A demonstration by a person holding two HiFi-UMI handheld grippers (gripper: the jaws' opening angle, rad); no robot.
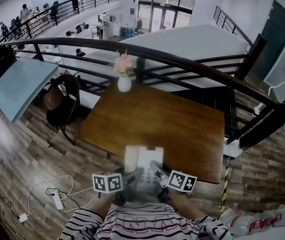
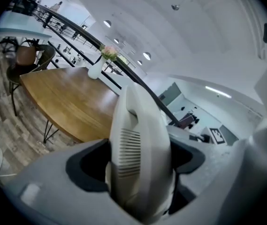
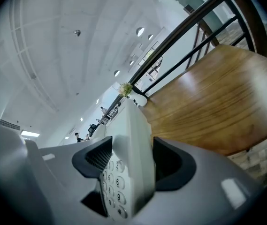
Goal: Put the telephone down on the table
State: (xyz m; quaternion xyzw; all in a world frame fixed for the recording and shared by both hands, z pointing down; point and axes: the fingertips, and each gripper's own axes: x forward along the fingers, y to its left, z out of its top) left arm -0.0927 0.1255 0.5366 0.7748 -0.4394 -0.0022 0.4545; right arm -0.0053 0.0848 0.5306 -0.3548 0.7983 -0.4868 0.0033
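At the near edge of the brown wooden table [image 1: 182, 129], the person's two arms are reaching forward side by side, with the left tongs [image 1: 131, 180] and the right tongs [image 1: 157, 174] pointing slightly down toward the table top. The pale cream telephone [image 1: 142, 163] is hanging between them over that near edge, showing a slatted grille on the left and a number keypad on the right. Each pair of tongs is pinching one side of its body, jaws standing wide.
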